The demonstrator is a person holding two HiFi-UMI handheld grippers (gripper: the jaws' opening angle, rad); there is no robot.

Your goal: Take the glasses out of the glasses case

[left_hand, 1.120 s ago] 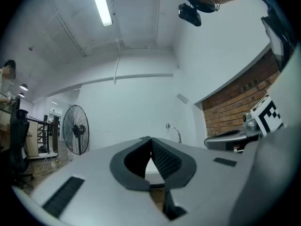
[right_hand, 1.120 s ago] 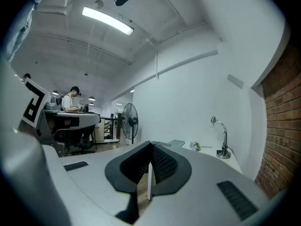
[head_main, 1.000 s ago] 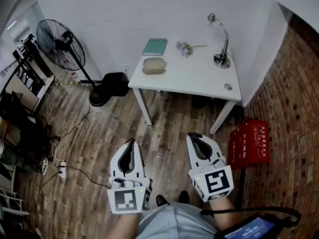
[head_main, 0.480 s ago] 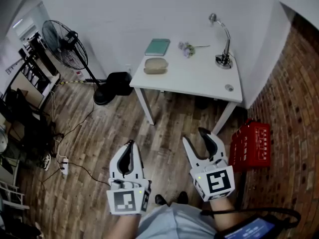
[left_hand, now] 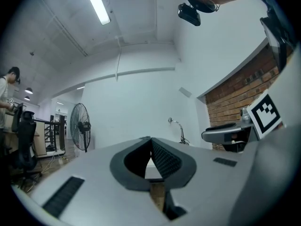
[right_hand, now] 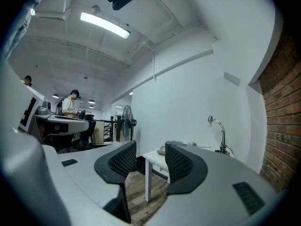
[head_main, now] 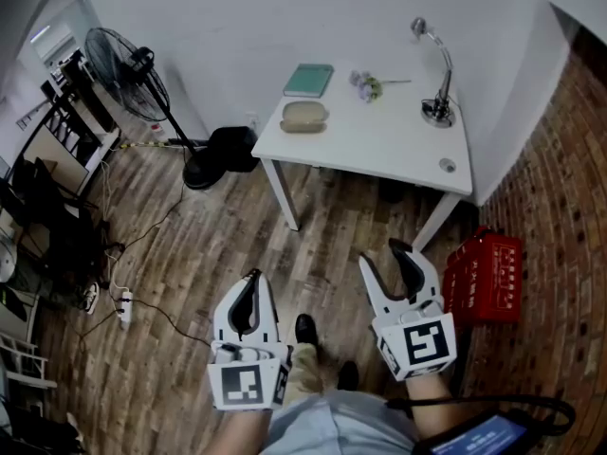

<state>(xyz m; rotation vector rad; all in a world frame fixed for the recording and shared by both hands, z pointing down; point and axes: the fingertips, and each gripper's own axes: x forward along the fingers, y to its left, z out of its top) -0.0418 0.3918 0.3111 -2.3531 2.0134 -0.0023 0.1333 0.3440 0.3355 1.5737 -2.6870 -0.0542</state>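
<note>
Head view shows the closed tan glasses case (head_main: 304,117) at the left end of the far table (head_main: 379,150), well apart from the 2 grippers, so the left gripper (head_main: 250,281) hangs with jaws pressed together while the right gripper (head_main: 383,259), its jaws just opened and nothing between them, looks readied for the reach.

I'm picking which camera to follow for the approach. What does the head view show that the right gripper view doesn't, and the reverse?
Only the head view: the red crate beside the table, the power strip on the floor, and the glasses case seen whole and closed. Only the right gripper view: the ceiling light and a person at a far desk. Both: the white table, the lamp, the fan, and the right gripper, its jaws just opened with nothing between them.
</note>
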